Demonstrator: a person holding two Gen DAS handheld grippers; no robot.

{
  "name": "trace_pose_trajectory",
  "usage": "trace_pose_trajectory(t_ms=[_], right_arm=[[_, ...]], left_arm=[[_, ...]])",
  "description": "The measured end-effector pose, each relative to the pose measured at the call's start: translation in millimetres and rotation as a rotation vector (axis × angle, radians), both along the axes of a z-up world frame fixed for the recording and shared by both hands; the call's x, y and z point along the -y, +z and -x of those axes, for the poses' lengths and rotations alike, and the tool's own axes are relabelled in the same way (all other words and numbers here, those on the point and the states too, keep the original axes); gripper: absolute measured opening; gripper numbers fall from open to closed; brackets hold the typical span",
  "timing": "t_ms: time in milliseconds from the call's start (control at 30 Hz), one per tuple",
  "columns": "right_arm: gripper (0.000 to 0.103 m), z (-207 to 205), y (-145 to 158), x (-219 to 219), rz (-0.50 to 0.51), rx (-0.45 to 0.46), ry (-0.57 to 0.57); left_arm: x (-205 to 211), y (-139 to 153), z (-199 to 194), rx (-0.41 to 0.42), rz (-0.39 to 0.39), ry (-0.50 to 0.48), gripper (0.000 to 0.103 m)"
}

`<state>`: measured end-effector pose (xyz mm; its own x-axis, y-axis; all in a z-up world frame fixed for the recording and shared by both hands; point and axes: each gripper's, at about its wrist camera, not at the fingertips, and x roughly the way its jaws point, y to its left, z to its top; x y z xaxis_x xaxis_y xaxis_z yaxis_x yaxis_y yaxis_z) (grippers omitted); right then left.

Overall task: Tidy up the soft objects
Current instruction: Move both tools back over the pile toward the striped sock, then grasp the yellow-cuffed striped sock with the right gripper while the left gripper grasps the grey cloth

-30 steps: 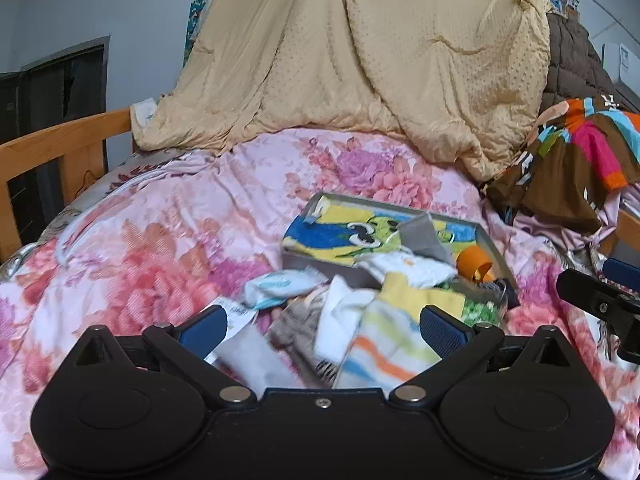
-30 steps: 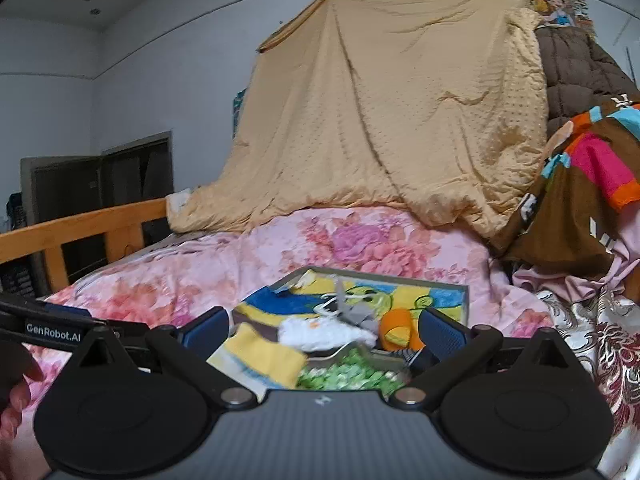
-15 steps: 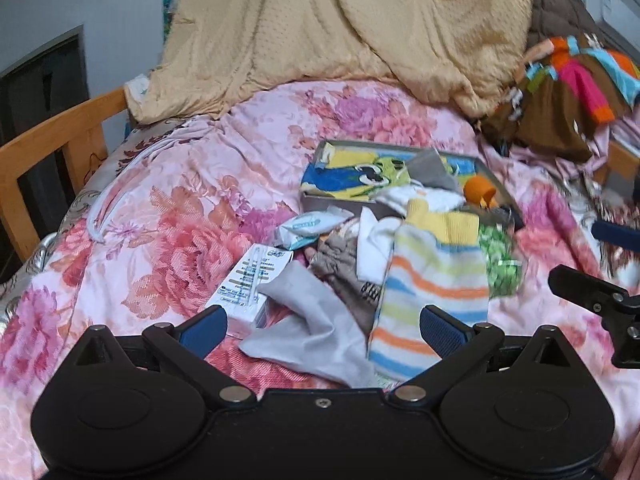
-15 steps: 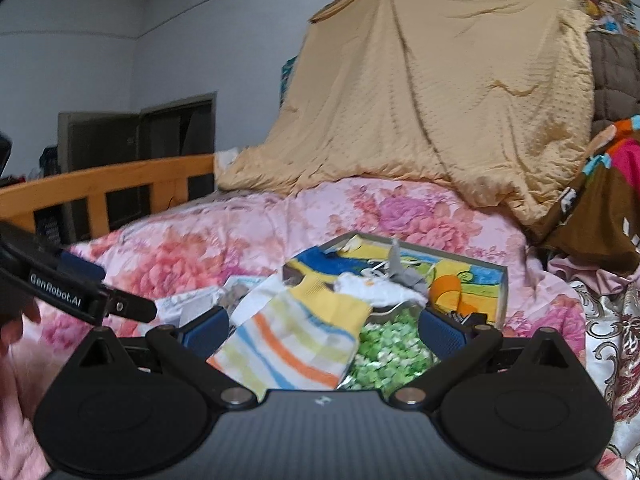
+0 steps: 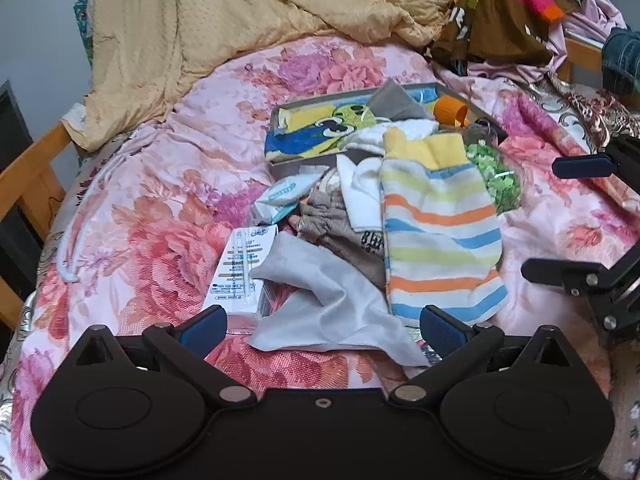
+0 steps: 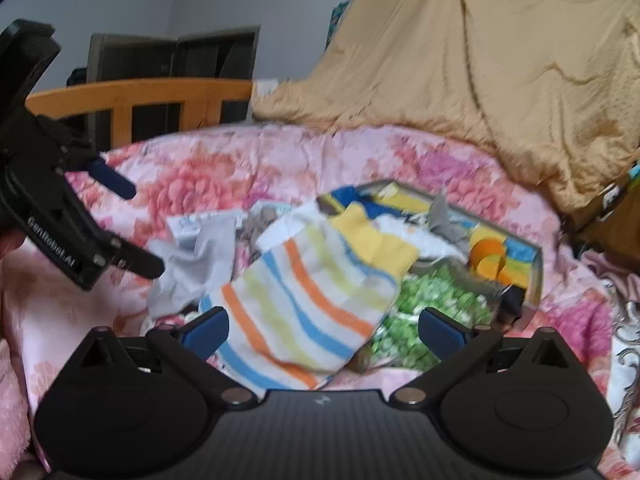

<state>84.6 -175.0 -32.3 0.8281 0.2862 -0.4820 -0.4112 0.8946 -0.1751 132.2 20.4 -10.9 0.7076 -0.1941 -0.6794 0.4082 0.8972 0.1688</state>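
A pile of soft things lies on the floral bed. A striped sock (image 5: 436,236) with a yellow cuff is on top, also the striped sock (image 6: 308,300) in the right wrist view. Beside it are a grey cloth (image 5: 332,304), a brown garment (image 5: 340,224) and a white cloth (image 5: 360,192). A shallow box (image 5: 280,114) with a cartoon print holds more items. My left gripper (image 5: 324,326) is open just short of the grey cloth. My right gripper (image 6: 324,328) is open over the sock's toe end, holding nothing.
A white carton (image 5: 244,272) and a wipes packet (image 5: 284,196) lie left of the pile. A green-patterned bag (image 6: 432,300) and an orange cup (image 6: 488,256) sit by the box. A tan blanket (image 5: 260,12) hangs behind. A wooden bed rail (image 6: 140,100) runs along the left.
Both grippers have tilted downward and come closer to the pile. The striped sock and grey cloth now fill more of each view. Both stay open.
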Motion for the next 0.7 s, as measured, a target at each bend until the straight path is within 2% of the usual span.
trace_pose_trajectory(t_ms=[67, 167, 433, 533, 700], right_arm=[[0.103, -3.3, -4.6, -1.8, 0.014, -0.023, 0.004], [0.103, -8.3, -12.6, -6.6, 0.054, -0.045, 0.006], [0.103, -25.5, -33.0, -17.5, 0.108, -0.126, 0.030], [0.103, -33.9, -38.8, -19.1, 0.093, -0.169, 0.044], [0.103, -42.6, -45.9, -20.9, 0.094, -0.191, 0.050]], left_arm=[[-1.6, -5.6, -5.4, -0.008, 0.005, -0.003, 0.102], [-3.1, -13.2, -8.3, 0.041, -0.016, 0.020, 0.102], [2.3, -24.2, -16.2, 0.019, -0.031, -0.043, 0.102], [2.7, -27.0, -21.7, 0.005, 0.007, -0.047, 0.098], [-4.5, -35.9, -37.4, -0.061, 0.076, 0.006, 0.091]])
